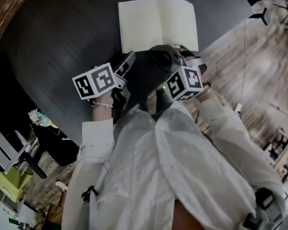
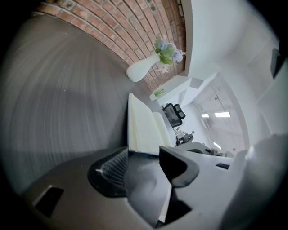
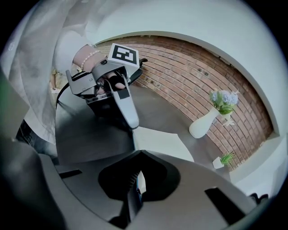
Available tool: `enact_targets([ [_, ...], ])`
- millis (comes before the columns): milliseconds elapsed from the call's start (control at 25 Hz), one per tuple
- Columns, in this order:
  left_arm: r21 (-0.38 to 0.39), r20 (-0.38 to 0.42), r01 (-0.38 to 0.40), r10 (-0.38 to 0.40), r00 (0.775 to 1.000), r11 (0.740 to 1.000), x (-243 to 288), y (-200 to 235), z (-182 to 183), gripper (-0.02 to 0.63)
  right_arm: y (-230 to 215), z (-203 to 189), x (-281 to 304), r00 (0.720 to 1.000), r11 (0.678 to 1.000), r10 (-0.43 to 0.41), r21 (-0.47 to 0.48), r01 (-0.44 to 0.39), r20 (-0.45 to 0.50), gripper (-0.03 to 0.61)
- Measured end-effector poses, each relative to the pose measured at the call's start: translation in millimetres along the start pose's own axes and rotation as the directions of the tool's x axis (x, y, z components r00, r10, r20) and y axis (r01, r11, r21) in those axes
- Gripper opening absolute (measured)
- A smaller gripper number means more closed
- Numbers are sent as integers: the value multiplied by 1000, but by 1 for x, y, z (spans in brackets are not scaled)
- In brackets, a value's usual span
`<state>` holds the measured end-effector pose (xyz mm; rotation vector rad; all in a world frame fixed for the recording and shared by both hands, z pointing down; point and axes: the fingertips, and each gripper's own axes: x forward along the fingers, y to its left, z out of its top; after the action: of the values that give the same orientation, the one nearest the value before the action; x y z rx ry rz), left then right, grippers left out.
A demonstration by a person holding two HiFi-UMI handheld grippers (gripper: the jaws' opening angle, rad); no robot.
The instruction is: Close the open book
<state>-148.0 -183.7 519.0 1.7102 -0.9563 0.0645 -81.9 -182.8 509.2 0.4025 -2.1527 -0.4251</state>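
An open book (image 1: 157,24) with blank cream pages lies flat on the dark round table (image 1: 54,49). Both grippers sit at its near edge. My left gripper (image 1: 128,59) is open at the near left corner; in the left gripper view the book (image 2: 143,128) lies just beyond the spread jaws of the gripper (image 2: 144,164). My right gripper (image 1: 181,48) is at the near right corner. In the right gripper view its jaws (image 3: 135,182) are shut on a thin white, blue-edged sliver of the book's edge, and the page (image 3: 164,143) spreads beyond them.
A white vase with flowers (image 3: 204,123) and a small potted plant (image 3: 223,159) stand at the table's far side by a brick wall (image 2: 112,31). The table's rim (image 1: 217,37) curves close to the book's right side; wooden floor and furniture (image 1: 8,157) lie beyond.
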Motion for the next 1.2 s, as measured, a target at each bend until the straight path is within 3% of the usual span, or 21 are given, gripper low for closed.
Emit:
enact_targets([
  [200,-95,36,54,-50,998,994,2,0,11,198,-6,-1,-2,1000,1000,-8,11,8,16,2],
  [360,-56,56,39,-36,998,998,1,0,15,195,-7,-2,0,1000,1000,1,26,-2,27,2],
  [600,-53,139,138,-130,982,989,0,-19,29,187,-9,4,3,998,999,18,42,-21,58,2],
  [800,-54,185,127,-115,976,990,3,-22,36,57,-15,-2,8,999,999,-9,36,7,46,3],
  [1000,-58,205,129,-115,972,990,3,-26,39,35,-18,3,17,999,997,-15,70,12,46,5],
  [1080,-62,207,130,-114,972,990,2,-27,39,34,-20,7,17,998,996,-12,86,7,60,22],
  [1200,-67,214,139,-122,969,988,0,-31,40,34,-23,14,15,996,992,8,125,-19,87,98],
])
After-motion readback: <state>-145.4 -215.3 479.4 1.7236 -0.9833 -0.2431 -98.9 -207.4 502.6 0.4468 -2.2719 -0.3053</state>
